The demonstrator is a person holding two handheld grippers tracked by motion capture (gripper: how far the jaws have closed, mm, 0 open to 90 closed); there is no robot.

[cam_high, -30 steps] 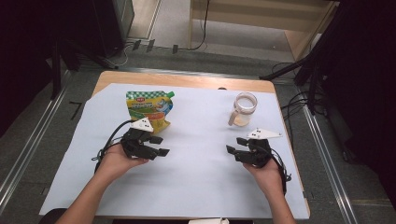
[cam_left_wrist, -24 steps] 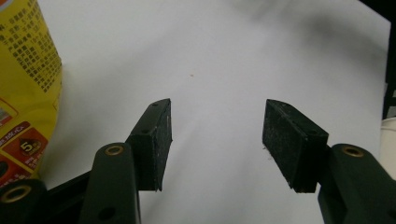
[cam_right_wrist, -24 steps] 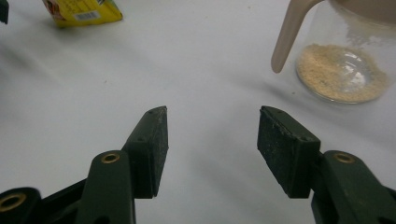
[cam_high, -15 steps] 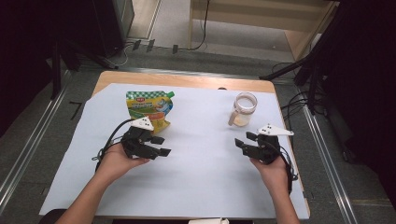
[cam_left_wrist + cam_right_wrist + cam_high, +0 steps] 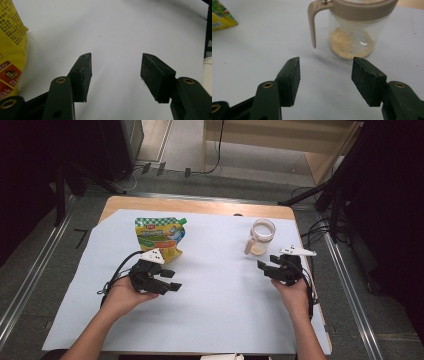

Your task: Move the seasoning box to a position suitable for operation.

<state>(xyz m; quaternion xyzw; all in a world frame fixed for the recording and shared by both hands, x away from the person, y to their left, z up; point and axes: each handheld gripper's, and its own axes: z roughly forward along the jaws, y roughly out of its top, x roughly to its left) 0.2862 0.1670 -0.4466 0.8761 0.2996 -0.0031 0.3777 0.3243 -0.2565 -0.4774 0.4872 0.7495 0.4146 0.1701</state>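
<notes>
Reaching toward the lidded jar point(image 5: 261, 236) looks like the job in hand for the right gripper point(image 5: 274, 267), which sits low over the white sheet point(image 5: 220, 320) just short of it, jaws apart with nothing between them; they have just been opening a little further. In the right gripper view the jar point(image 5: 355, 30) stands upright straight ahead, clear glass with a tan lid point(image 5: 362, 8), a thin layer of brownish powder on its bottom and a tan handle point(image 5: 312, 23) hooking down on the side facing the left-hand jaw. To my eye the gap between the pads looks narrower than the jar's body, so I would spread the jaws wider before going in, or else aim for the handle, which would fit easily. For the body, come in level and centred, keep the pads below the lid's rim and clear of the handle, and close slowly, since smooth glass could slip or tip. The left gripper point(image 5: 169, 281) rests over the sheet near the middle-left, also open and empty. Just behind it lies the yellow and green pouch point(image 5: 159, 236), flat on the sheet and well apart from the jar; its corner shows at the edge of the left gripper view point(image 5: 11, 45). That hand may as well hold off until the jar is secured.
</notes>
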